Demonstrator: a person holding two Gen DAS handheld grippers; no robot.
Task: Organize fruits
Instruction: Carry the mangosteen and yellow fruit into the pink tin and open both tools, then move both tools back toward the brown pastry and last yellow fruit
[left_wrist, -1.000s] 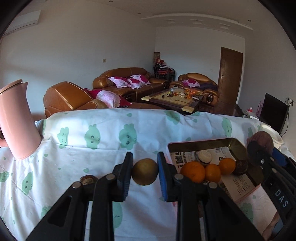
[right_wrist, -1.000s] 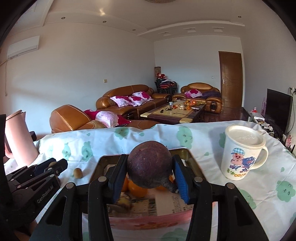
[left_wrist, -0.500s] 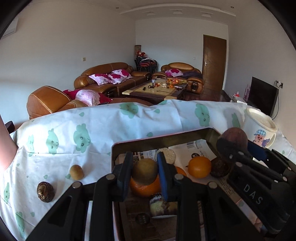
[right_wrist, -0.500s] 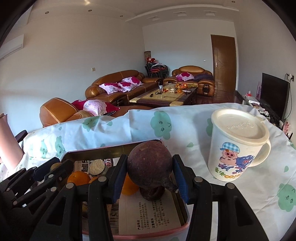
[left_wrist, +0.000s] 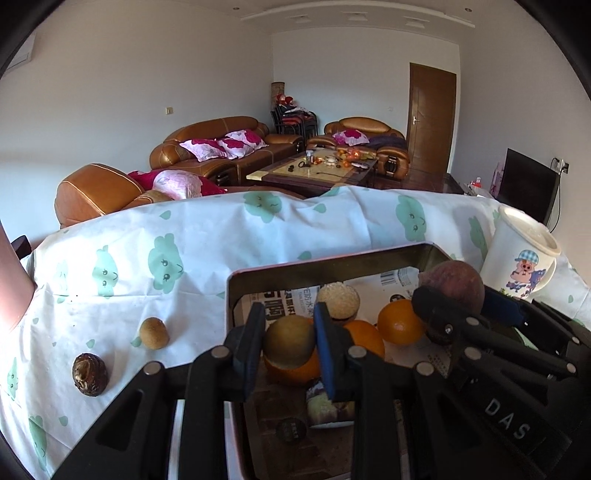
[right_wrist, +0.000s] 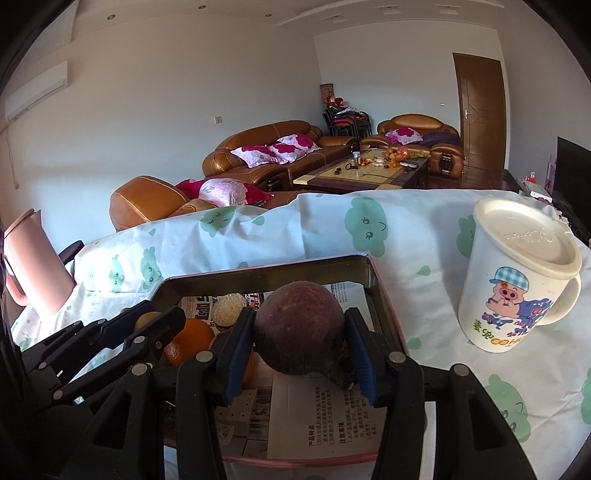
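My left gripper (left_wrist: 289, 345) is shut on a small green-brown fruit (left_wrist: 289, 343) and holds it over the near left part of the metal tray (left_wrist: 332, 260). My right gripper (right_wrist: 301, 343) is shut on a dark purple round fruit (right_wrist: 299, 328) over the tray's (right_wrist: 266, 267) right half; it also shows in the left wrist view (left_wrist: 456, 280). Oranges (left_wrist: 400, 326) and a pale rough ball (left_wrist: 338, 300) lie in the paper-lined tray. A small brown fruit (left_wrist: 154, 333) and a dark wrinkled fruit (left_wrist: 89, 374) lie on the cloth left of the tray.
A lidded white mug with a pig print (right_wrist: 517, 273) stands right of the tray. A pink jug (right_wrist: 35, 262) stands at the far left. The table wears a white cloth with green prints (left_wrist: 166, 258). Sofas and a coffee table lie beyond.
Both grippers have moved right and forward, from beside the tray to over it, each still holding its fruit. The mug looms closer in the right wrist view.
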